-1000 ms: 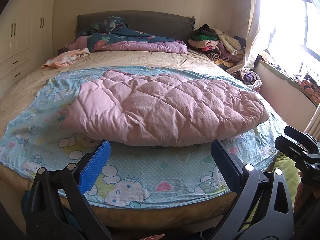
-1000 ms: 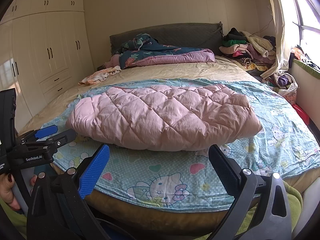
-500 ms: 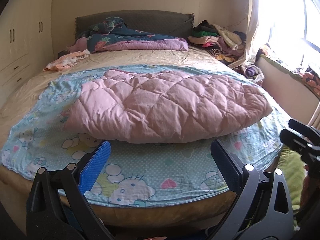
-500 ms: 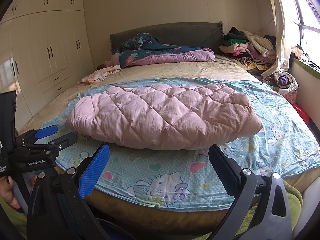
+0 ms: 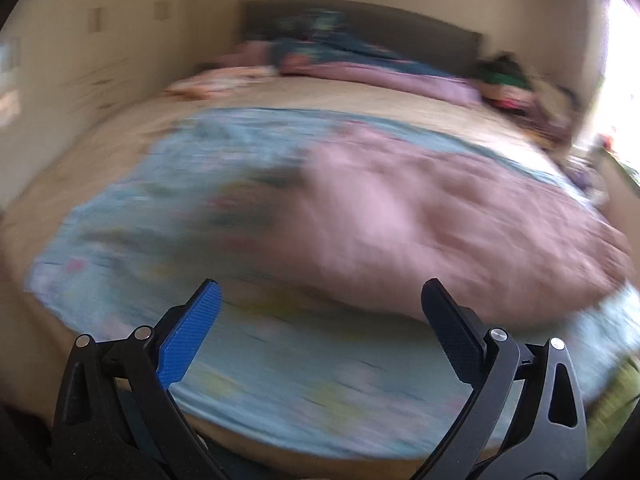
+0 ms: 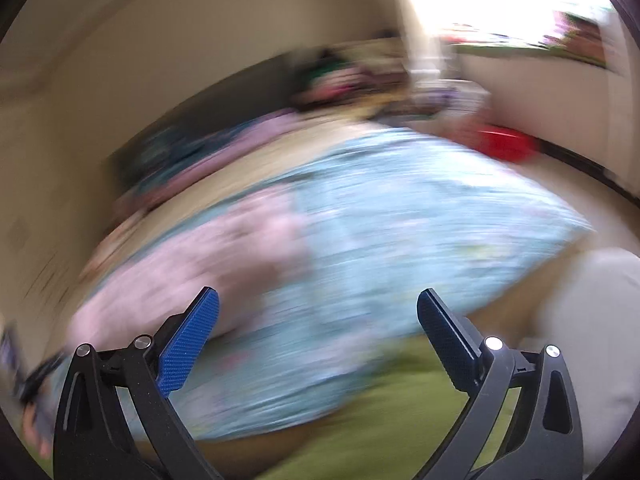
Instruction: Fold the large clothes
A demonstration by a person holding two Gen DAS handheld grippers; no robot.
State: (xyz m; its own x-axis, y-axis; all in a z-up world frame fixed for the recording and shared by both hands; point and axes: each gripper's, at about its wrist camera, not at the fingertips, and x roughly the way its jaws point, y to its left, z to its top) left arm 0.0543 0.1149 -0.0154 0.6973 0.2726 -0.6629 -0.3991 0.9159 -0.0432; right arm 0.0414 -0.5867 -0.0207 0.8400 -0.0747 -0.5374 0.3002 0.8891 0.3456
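A pink quilted garment (image 5: 440,220) lies spread on a light blue cartoon-print sheet (image 5: 168,200) on the bed. Both views are heavily blurred. My left gripper (image 5: 320,292) is open and empty, short of the bed's near edge, with the garment ahead and to the right. My right gripper (image 6: 318,300) is open and empty, tilted, with the garment (image 6: 200,248) ahead to the left and the blue sheet (image 6: 400,216) ahead.
A dark headboard (image 5: 360,20) and purple-and-teal bedding (image 5: 380,72) lie at the far end. A pile of clothes (image 5: 512,84) sits at the far right by the bright window. A red object (image 6: 504,144) is beside the bed. Green fabric (image 6: 380,420) lies below the right gripper.
Both grippers have swung quickly and the views have blurred. The left view has turned left, the right view has turned right and rolled. The garment has not visibly moved.
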